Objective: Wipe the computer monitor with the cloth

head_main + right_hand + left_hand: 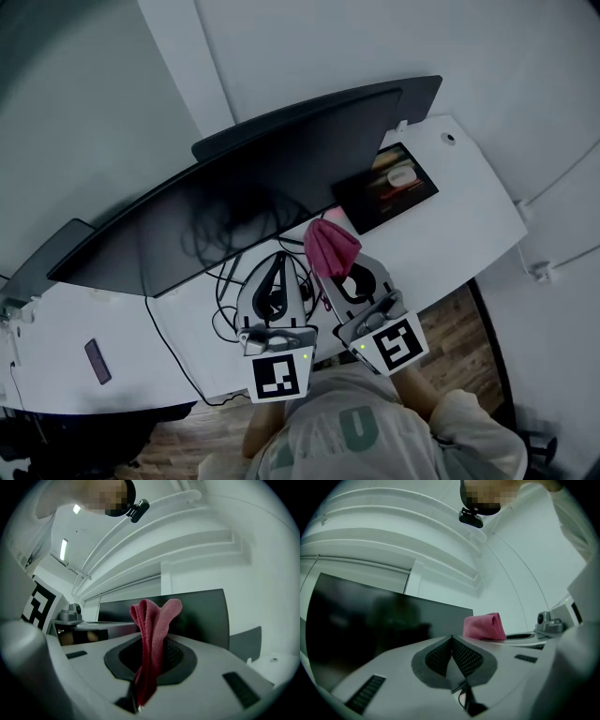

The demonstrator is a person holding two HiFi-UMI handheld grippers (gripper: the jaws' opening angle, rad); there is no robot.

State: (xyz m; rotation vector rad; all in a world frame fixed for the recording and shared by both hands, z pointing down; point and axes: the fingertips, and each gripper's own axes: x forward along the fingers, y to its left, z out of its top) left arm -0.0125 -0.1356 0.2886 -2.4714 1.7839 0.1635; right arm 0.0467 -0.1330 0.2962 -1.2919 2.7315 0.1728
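A wide dark computer monitor stands on the white desk, its screen off. My right gripper is shut on a folded pink cloth, which sticks up from between the jaws a little short of the screen. My left gripper is beside it, jaws shut with nothing between them. In the left gripper view the pink cloth shows to the right and the monitor fills the left.
A second dark screen stands at the far left. A dark tablet-like panel lies on the desk behind the monitor's right end. Black cables run under the monitor. A small dark phone lies at the left. Wood floor lies beyond the desk edge.
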